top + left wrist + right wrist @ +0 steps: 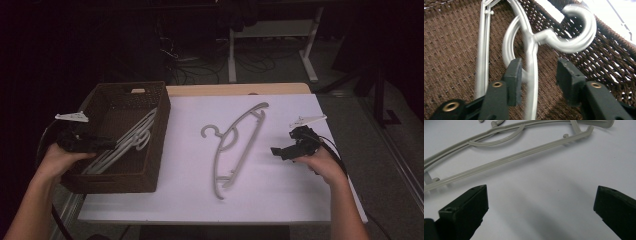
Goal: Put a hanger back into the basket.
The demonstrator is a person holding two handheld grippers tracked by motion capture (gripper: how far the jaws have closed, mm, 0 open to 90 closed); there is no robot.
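Pale grey plastic hangers in the basket (531, 75) take the spotlight: they lie slanted inside the dark brown woven basket (120, 177) at the left of the table, hooks toward its right wall. The left gripper (107, 144) is down among them, and its own view shows the jaws parted with a hanger's neck running between them; one pad sits right against the plastic, the other stands clear, so this looks like a release, not a hold, though blur there makes the contact hard to judge.

Out on the white table (280, 200) one more pale grey plastic hanger on the table (235, 140) lies flat and slanted, hook toward the basket, untouched. The right gripper (281, 151) hovers just to its right, jaws spread wide with bare table between them, the hanger's long bar lying just ahead.

Progress, as I read it: at least two hangers are packed, one is left. That last one calls for a pick-up by the bar and a carry to the basket.
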